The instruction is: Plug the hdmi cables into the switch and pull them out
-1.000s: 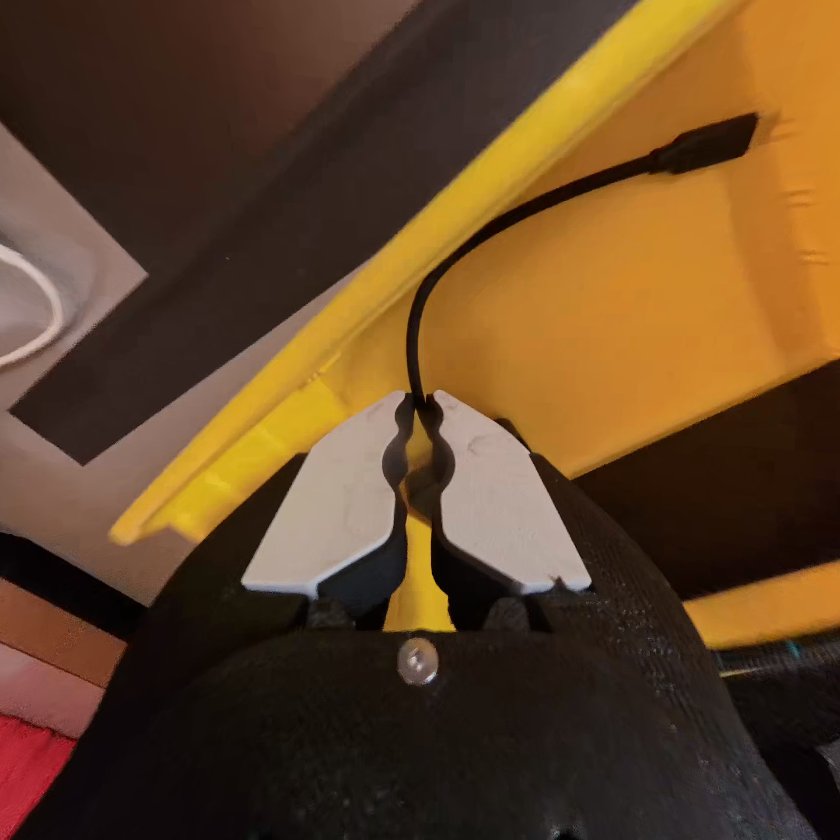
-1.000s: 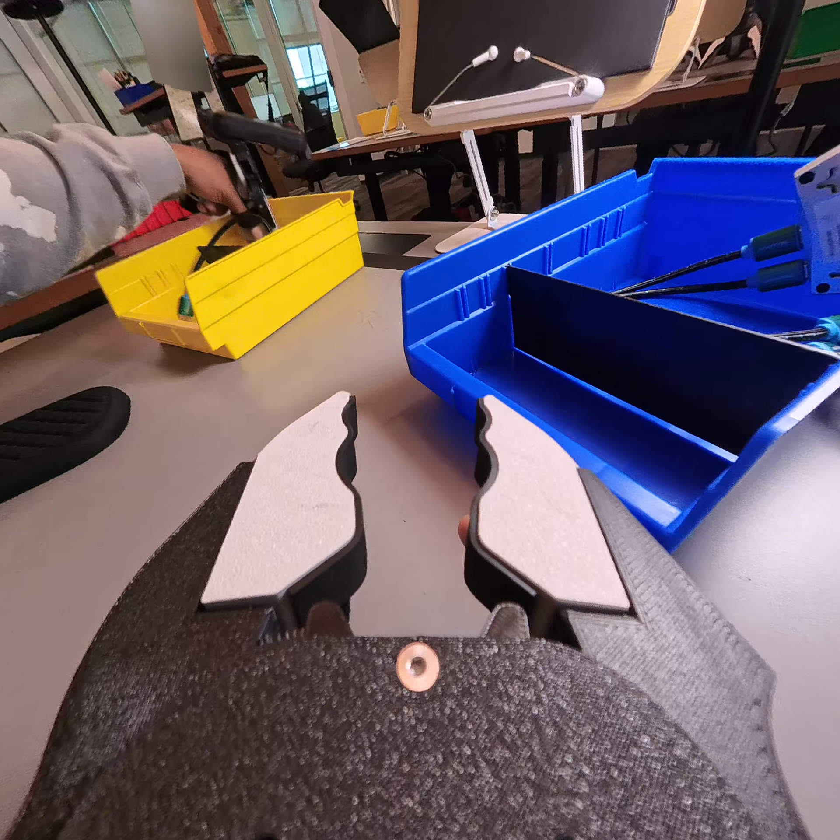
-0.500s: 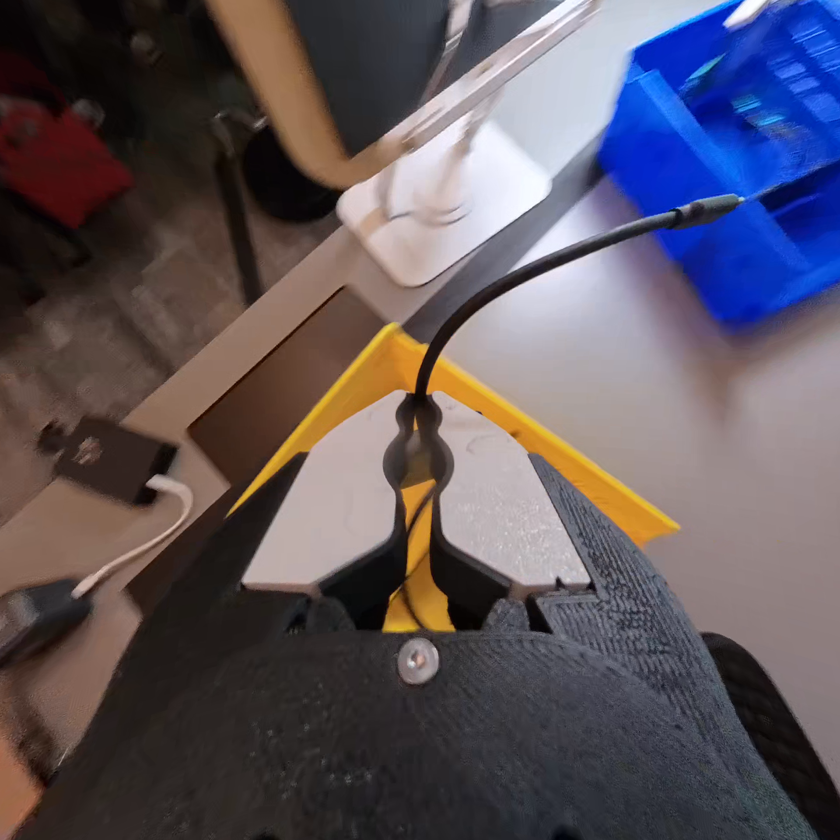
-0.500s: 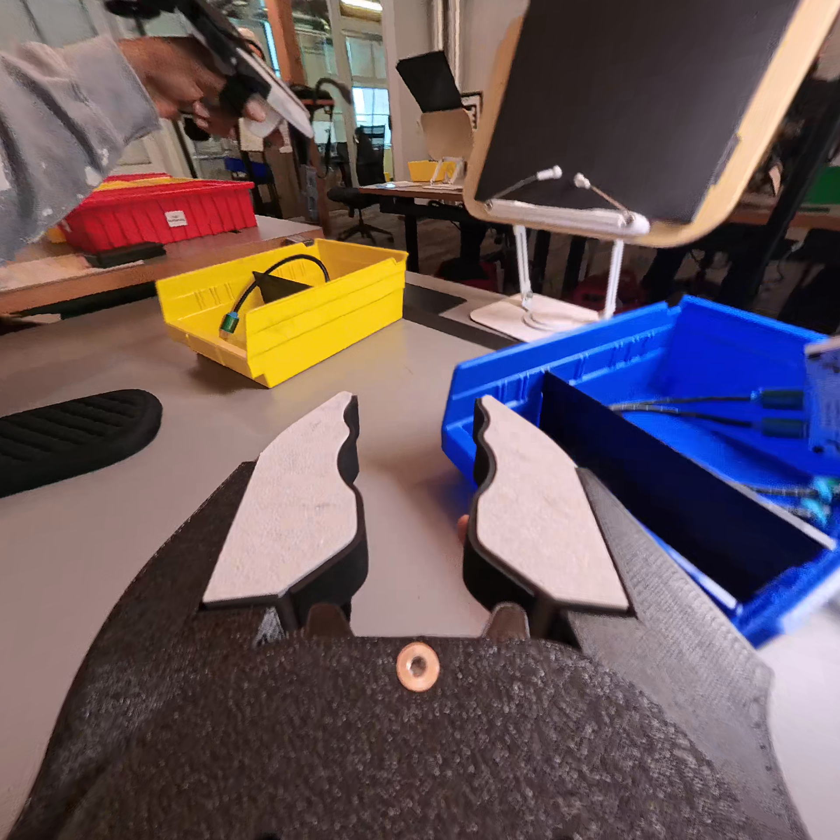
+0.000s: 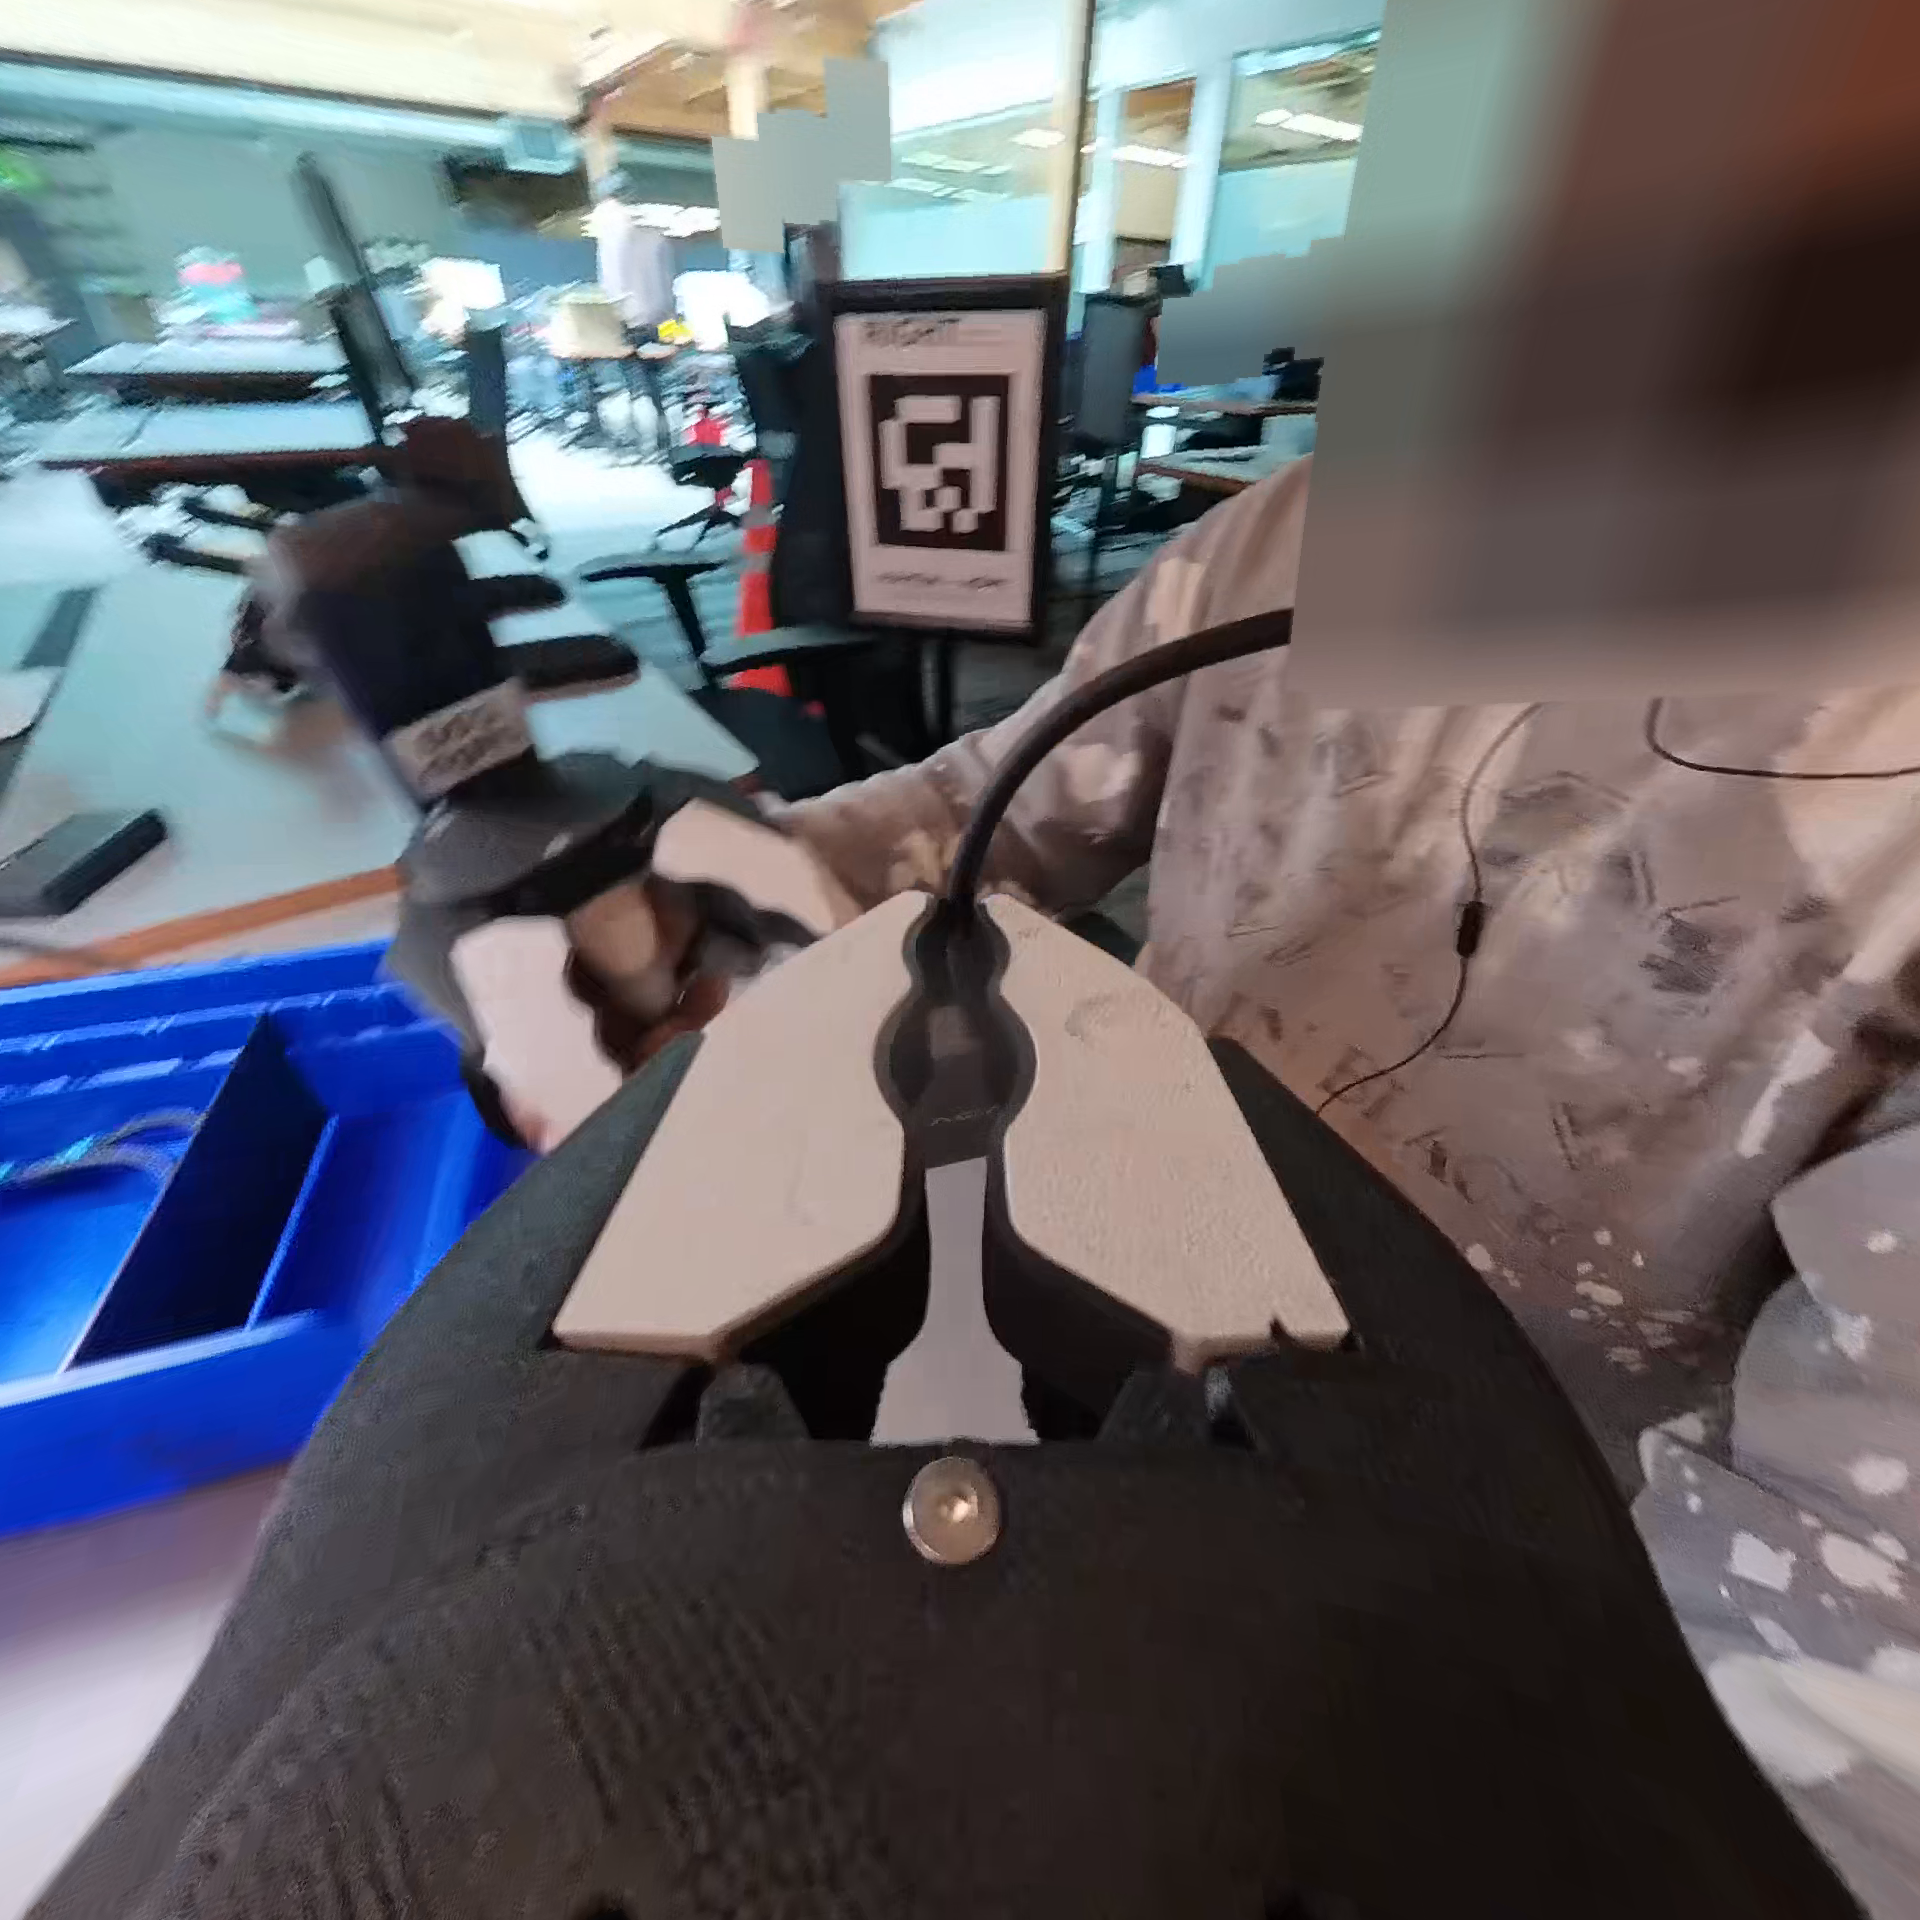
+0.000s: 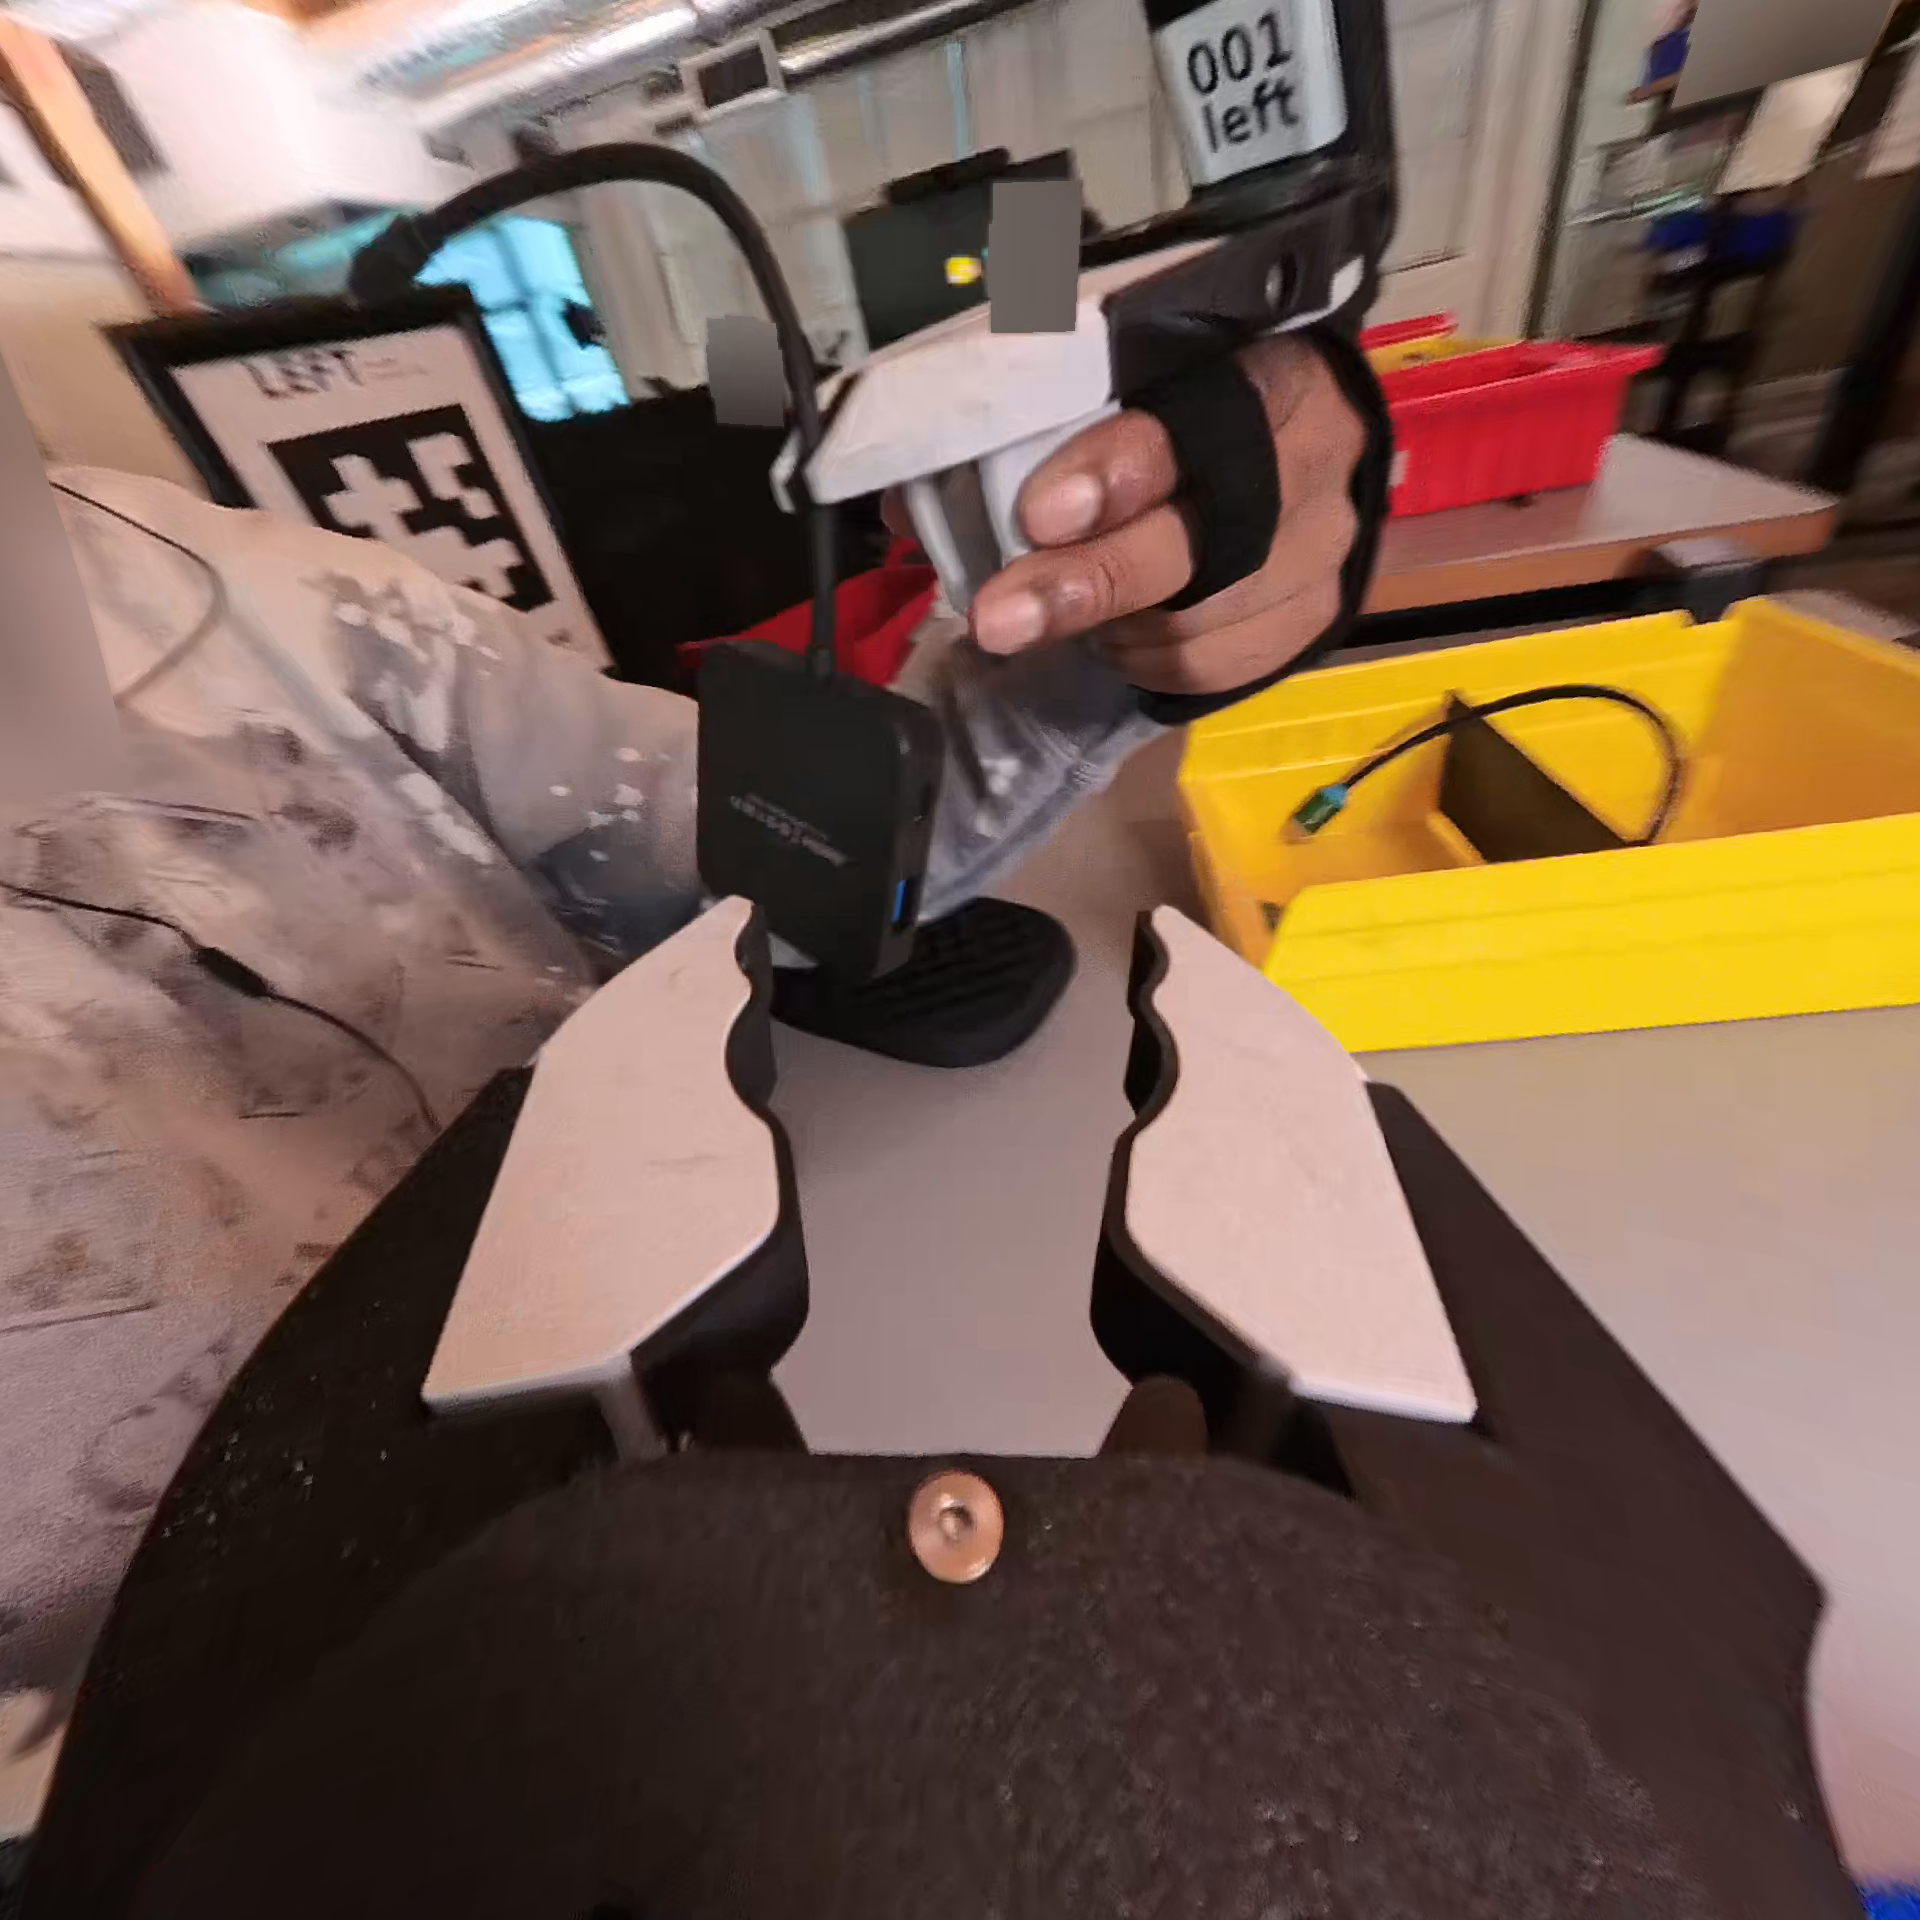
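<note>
My left gripper (image 5: 956, 906) is shut on a thin black cable (image 5: 1049, 717) that arcs up and to the right. In the right wrist view the left gripper (image 6: 810, 468) is held in the air, pinching that cable (image 6: 727, 218). A black switch box (image 6: 800, 810) hangs from the cable below it, just above the table. My right gripper (image 6: 945, 935) is open and empty, low over the grey table (image 6: 1662, 1195), with the switch just beyond its left fingertip. It shows blurred in the left wrist view (image 5: 623, 935).
A yellow bin (image 6: 1558, 935) on the right holds a black cable with a green plug (image 6: 1317, 810). A black ribbed pad (image 6: 966, 997) lies under the switch. A blue bin (image 5: 156, 1351) is on the left. A person's patterned sleeve (image 6: 260, 883) is close by.
My left gripper has lifted the cable and its switch out of the yellow bin and swung over towards the right gripper. The right gripper has turned to face it and stayed open.
</note>
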A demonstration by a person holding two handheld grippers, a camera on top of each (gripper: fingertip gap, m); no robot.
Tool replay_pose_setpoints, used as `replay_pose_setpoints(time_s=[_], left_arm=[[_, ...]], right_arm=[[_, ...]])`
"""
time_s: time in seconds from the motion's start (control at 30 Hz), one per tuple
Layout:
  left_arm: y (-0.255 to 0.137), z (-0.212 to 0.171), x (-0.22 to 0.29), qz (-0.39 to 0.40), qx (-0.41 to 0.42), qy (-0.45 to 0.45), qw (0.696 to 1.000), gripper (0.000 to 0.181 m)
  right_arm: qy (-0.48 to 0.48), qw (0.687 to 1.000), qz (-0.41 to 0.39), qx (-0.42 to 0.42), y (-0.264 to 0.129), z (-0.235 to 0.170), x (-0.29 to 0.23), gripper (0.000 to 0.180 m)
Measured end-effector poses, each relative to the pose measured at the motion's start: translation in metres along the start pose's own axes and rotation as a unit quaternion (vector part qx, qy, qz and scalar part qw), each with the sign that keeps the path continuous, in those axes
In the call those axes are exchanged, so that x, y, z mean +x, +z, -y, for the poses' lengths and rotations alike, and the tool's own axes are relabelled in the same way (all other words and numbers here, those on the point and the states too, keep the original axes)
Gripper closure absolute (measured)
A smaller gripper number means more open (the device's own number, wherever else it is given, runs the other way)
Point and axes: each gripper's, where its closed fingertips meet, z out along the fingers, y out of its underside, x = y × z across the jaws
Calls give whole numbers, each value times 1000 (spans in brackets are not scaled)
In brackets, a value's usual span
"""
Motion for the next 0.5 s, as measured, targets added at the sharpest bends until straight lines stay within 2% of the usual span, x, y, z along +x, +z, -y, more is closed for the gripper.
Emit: replay_pose_setpoints(time_s=[0.13, 0.17, 0.2, 0.23, 0.27, 0.37, 0.5], left_arm=[[14, -8, 3, -55, 31, 11, 998, 176], [14, -11, 1, -59, 37, 7, 998, 176], [14, -16, -4, -58, 40, 0, 998, 176], [13, -20, -8, -60, 43, -13, 997, 176], [11, -20, -10, -65, 56, -27, 996, 176], [7, -21, -26, -35, 78, -55, 995, 175], [-7, -19, -55, 56, 91, -89, 990, 160]], right_arm=[[43, 990, 130, 24, 25, -17, -22, 119], [52, 985, 161, 32, 29, -19, -30, 126], [58, 981, 180, 42, 32, -19, -34, 140], [59, 978, 189, 59, 33, -17, -34, 157], [62, 976, 194, 74, 33, -16, -33, 165], [78, 972, 193, 111, 28, -13, -23, 167], [83, 964, 172, 186, 11, 0, -10, 167]])
